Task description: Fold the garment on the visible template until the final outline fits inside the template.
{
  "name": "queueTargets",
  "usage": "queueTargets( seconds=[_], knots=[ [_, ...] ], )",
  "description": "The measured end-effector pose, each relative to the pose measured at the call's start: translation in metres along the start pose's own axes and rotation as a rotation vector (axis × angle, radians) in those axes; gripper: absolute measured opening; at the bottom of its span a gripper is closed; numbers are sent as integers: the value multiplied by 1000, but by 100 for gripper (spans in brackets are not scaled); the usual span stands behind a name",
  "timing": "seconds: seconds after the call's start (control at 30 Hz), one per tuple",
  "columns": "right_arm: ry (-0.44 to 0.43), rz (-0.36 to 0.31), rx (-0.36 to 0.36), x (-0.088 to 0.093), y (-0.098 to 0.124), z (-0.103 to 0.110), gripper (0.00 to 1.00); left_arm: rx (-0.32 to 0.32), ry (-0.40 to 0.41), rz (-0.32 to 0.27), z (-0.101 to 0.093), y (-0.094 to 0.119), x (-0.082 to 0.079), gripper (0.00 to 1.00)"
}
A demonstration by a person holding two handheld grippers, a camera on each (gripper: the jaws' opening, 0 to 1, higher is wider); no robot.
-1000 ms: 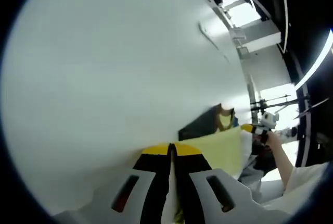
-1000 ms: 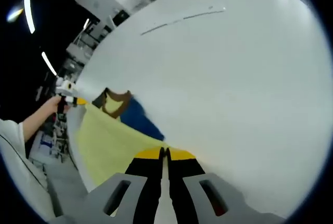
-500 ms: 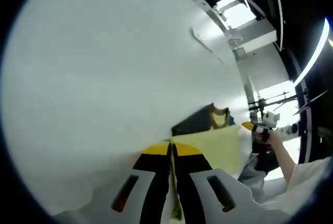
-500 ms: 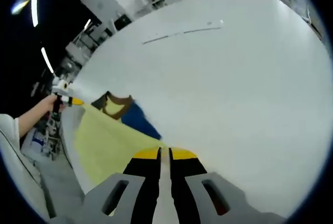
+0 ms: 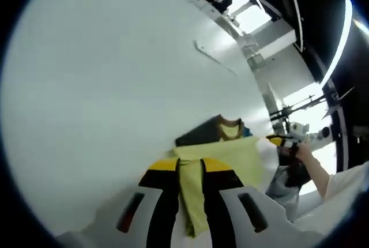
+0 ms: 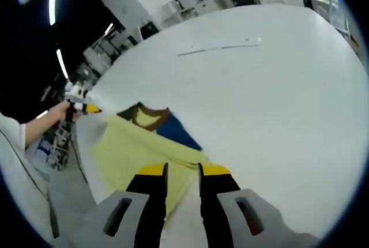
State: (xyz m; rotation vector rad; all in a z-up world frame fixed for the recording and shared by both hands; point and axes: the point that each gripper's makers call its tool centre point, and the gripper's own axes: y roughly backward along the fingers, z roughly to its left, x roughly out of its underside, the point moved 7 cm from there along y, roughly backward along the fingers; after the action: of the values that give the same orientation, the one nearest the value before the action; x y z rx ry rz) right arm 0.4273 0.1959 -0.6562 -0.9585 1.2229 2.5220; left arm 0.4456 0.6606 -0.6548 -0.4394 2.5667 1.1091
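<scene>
A yellow garment (image 5: 228, 153) with a dark blue part and a brown collar (image 5: 229, 128) lies at the near edge of the white table (image 5: 115, 86). My left gripper (image 5: 190, 164) is open, and a strip of yellow cloth runs loose between its parted jaws. My right gripper (image 6: 183, 170) is open too, with the garment's (image 6: 130, 147) yellow hem lying in the gap. The collar (image 6: 147, 115) and the blue part (image 6: 179, 132) sit beyond the hem. Each gripper appears in the other's view at the garment's far corner: the right (image 5: 281, 141) and the left (image 6: 83, 105).
A thin dark line (image 5: 210, 55) is marked far across the table, also seen as a line (image 6: 219, 47) in the right gripper view. A person's hand (image 5: 300, 156) and white sleeve (image 6: 17, 144) show at the table edge. Shelves and ceiling lights stand behind.
Both pairs of jaws were shut on the yellow hem and have parted. The cloth now lies slack between them. Both cameras have tilted a little.
</scene>
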Motion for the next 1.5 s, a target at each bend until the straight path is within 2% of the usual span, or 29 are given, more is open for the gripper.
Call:
queueTargets(
  seconds=[0.13, 0.43, 0.67, 1.03, 1.27, 1.5],
  knots=[
    [27, -14, -18, 1, 6, 12, 32, -2, -29, -17, -4, 8, 6, 17],
    [36, -27, -7, 10, 21, 23, 40, -22, -111, -17, -14, 24, 20, 26],
    [38, -72, 4, 19, 42, 36, 49, -26, -161, -20, -21, 33, 32, 36],
    [36, -136, 19, 28, 69, 56, 60, -39, -233, -50, -29, 62, 54, 50],
    [54, -173, 25, 32, 84, 73, 67, -40, -275, -67, -38, 77, 67, 65],
    [68, -180, 21, 46, 94, 85, 74, -63, -303, -78, -46, 90, 87, 75]
  ],
)
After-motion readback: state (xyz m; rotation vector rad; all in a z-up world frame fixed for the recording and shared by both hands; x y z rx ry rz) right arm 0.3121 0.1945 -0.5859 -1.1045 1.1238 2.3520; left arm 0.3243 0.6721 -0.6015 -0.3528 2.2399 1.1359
